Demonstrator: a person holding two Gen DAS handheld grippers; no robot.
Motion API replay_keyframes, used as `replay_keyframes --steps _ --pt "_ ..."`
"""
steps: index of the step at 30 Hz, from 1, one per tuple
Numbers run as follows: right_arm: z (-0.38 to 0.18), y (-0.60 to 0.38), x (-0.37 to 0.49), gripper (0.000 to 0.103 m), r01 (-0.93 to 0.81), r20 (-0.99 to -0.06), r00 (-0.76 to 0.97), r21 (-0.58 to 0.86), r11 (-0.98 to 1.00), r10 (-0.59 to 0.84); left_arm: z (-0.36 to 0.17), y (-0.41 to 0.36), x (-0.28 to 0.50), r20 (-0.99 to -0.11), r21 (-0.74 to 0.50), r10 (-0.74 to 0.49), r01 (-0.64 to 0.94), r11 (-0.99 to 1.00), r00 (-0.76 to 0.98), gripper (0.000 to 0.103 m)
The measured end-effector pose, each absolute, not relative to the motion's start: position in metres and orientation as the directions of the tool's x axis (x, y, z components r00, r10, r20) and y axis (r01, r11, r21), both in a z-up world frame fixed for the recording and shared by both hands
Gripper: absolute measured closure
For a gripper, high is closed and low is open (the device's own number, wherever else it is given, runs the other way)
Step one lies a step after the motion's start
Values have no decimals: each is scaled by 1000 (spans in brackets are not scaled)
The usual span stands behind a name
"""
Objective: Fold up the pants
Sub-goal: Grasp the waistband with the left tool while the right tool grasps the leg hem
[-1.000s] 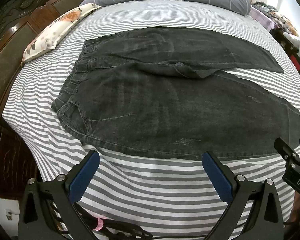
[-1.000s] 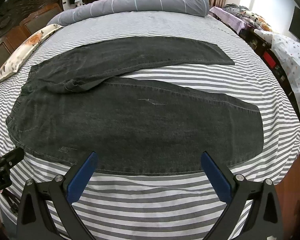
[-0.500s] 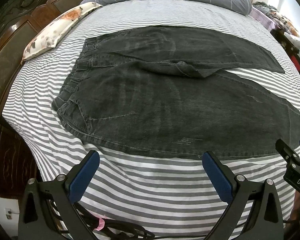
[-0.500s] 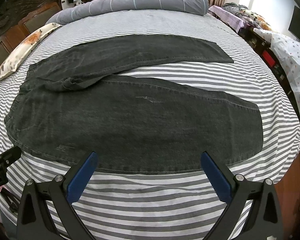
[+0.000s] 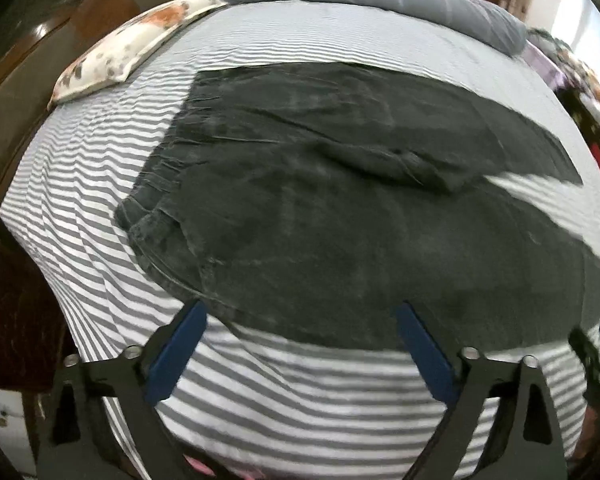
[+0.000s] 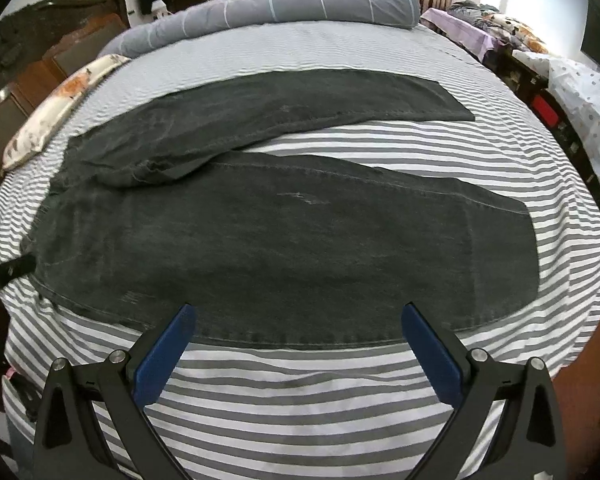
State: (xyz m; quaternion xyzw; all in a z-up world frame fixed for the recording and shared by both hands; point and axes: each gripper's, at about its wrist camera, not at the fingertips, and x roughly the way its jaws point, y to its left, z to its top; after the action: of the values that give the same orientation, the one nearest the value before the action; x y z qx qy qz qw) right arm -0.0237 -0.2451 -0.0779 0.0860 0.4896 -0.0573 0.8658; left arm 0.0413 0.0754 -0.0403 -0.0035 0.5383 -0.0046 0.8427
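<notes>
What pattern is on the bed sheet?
Grey and white stripes on the sheet, clearest in the right wrist view.

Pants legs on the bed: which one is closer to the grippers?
The wide near leg, whose hem edge lies just past both hand-held grippers. The other leg stretches farther back, toward the rolled grey duvet, with striped sheet showing between them.

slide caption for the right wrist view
Right gripper open above the near hem edge of dark jeans spread flat on a striped bed.

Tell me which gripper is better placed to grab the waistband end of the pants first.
Left. The left gripper sits at the near edge of the pants by the waistband, jaws closing with no cloth between them. The right gripper sits at the near leg, open.
</notes>
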Motion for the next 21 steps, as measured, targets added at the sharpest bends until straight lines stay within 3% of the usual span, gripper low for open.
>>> replay_keyframes --steps 8,15,21 --pt "-68 -234 -16 1 148 -826 563 120 982 16 -31 159 117 -903 -45 16 -132 990 429 35" --pt "-56 -223 23 1 125 -815 578 146 981 48 -24 223 187 -875 -186 -106 -126 974 472 46" --pt "-47 -195 77 1 65 -796 601 142 988 75 -57 248 241 -885 -249 -180 -110 962 430 57"
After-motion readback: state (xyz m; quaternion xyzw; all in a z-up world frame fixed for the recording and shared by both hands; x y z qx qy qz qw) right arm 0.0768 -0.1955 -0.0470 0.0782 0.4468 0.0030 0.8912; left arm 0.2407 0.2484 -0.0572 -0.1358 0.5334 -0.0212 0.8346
